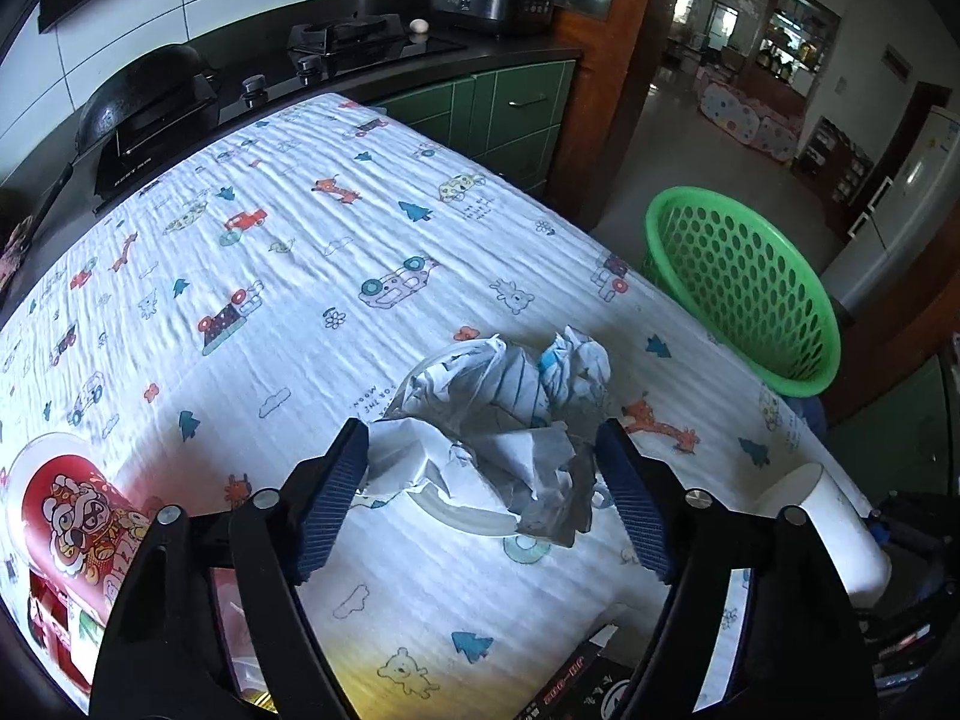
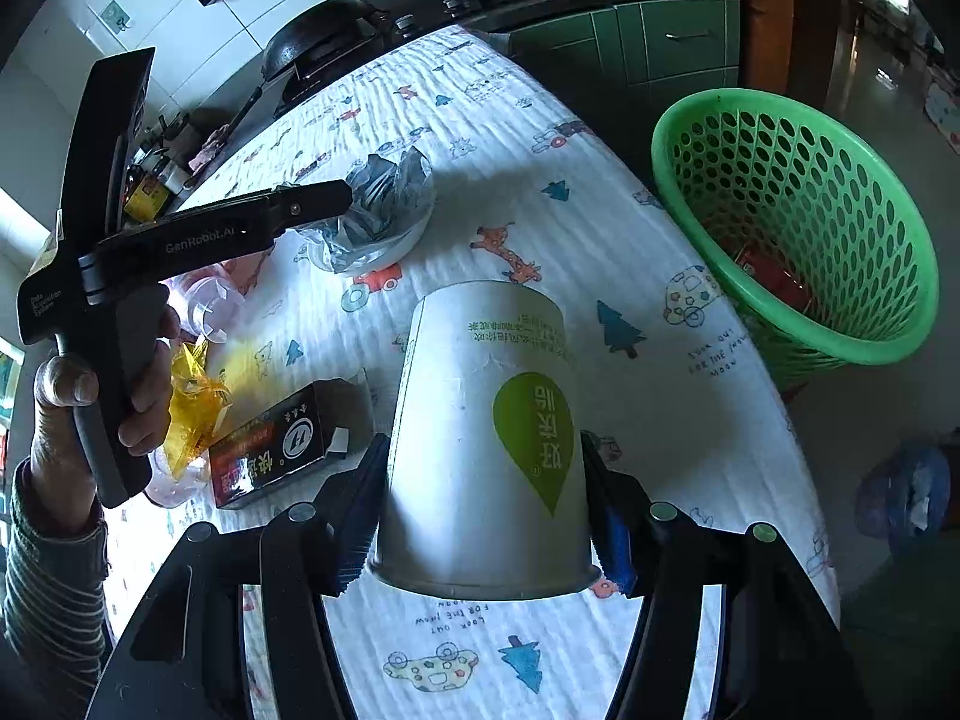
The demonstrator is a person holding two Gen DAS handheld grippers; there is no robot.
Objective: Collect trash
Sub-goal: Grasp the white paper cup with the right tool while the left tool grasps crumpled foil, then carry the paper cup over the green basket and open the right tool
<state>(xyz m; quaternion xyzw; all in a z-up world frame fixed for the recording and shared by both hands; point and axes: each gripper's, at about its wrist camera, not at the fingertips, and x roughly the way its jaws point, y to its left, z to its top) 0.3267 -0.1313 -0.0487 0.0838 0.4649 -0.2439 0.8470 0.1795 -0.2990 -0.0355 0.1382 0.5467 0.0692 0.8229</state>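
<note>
Listing what we see, largest first:
Table: we find it under a white cartoon-print cloth, set against a dark kitchen counter with a stove.
Green basket: a perforated bin standing off the table's far right edge; we make out something red at its bottom.
Paper cup: white with a green drop logo, rim toward the camera; our right gripper has both pads pressed on its sides, so it is clamped.
Crumpled paper: a wad lying with clear plastic on a white dish at mid-table, near the basket.
Left gripper: jaws apart, straddling the wad's near edge; we cannot tell whether the pads touch it.
Black carton: lying flat beside yellow wrapper.
Red cup: on its side at the left edge.
</note>
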